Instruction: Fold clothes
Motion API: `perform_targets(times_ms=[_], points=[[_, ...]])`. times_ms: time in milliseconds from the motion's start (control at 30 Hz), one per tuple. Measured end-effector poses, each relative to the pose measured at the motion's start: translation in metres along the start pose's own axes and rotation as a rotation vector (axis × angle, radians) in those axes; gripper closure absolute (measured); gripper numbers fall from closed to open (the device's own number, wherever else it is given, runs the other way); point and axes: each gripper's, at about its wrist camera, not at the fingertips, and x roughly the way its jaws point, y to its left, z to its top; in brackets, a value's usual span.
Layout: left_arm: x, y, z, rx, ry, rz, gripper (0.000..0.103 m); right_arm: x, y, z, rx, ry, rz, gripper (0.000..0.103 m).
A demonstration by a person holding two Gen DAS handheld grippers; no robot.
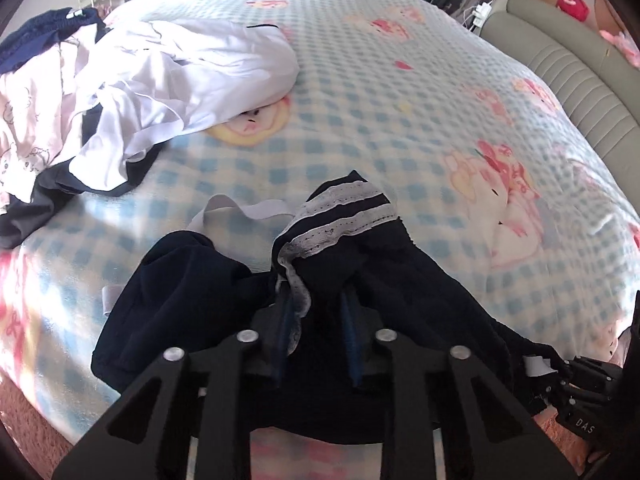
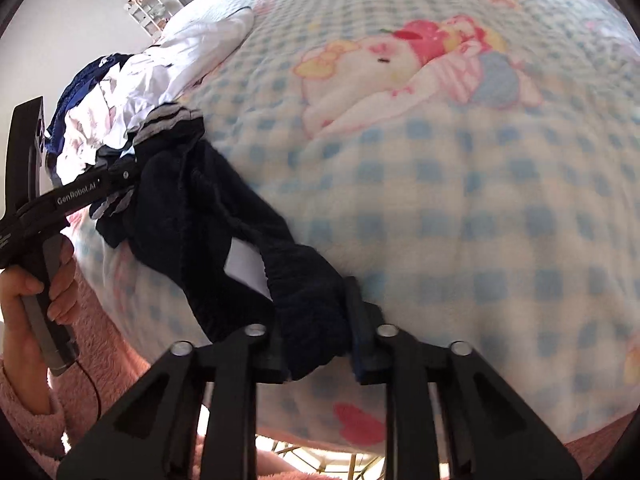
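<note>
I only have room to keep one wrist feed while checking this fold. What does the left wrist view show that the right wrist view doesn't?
Only the left wrist view shows the grey headboard, the red plush behind it and the garment's white lace stripes up close.

Only the right wrist view shows the person's left hand, its pink sleeve and the left gripper from outside.

Both show the navy garment gripped in their own jaws, the clothes pile and the checked blanket.

"GenRobot.AI" on left gripper [image 2: 132, 178]; "DAS" on right gripper [image 1: 576, 396]
</note>
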Motion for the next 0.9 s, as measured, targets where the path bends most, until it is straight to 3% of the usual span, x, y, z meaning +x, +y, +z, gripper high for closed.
perform_targets(times_ms=[167, 267, 400, 467, 500, 567, 733, 800, 867, 900], points=[[-0.011, -0.012, 0.023, 0.026, -0.046, -0.031, 0.094, -0.017, -0.003, 0.029, -0.031, -0.088, -0.085, 0.09], [-0.06, -0.023, 0.054, 0.063, -0.197, -0.056, 0.096, -0.052, -0.011, 0.069, -0.029, -0.193, -0.107, 0.09], [-0.127, -0.037, 0.094, 0.113, -0.396, -0.088, 0.096, -0.136, -0.009, 0.108, -0.038, -0.446, -0.142, 0.09], [-0.148, -0.037, 0.089, 0.136, -0.441, -0.101, 0.096, -0.16, -0.011, 0.11, -0.016, -0.516, -0.129, 0.09], [-0.146, -0.034, 0.082, 0.133, -0.422, -0.101, 0.095, -0.162, -0.014, 0.106, 0.002, -0.517, -0.114, 0.09], [-0.109, -0.017, 0.054, 0.076, -0.281, -0.099, 0.092, -0.147, -0.023, 0.09, 0.034, -0.463, -0.081, 0.09], [-0.023, 0.023, -0.013, -0.06, 0.055, -0.096, 0.091, -0.061, -0.055, 0.027, 0.162, -0.177, -0.044, 0.089], [-0.025, 0.024, -0.018, -0.07, 0.034, -0.119, 0.088, -0.039, -0.063, 0.004, 0.195, -0.102, -0.041, 0.087], [-0.028, 0.025, -0.022, -0.08, 0.014, -0.142, 0.075, -0.032, -0.065, -0.009, 0.195, -0.082, -0.051, 0.087], [-0.03, 0.025, -0.025, -0.085, 0.003, -0.153, 0.06, -0.033, -0.064, -0.011, 0.192, -0.085, -0.049, 0.086]])
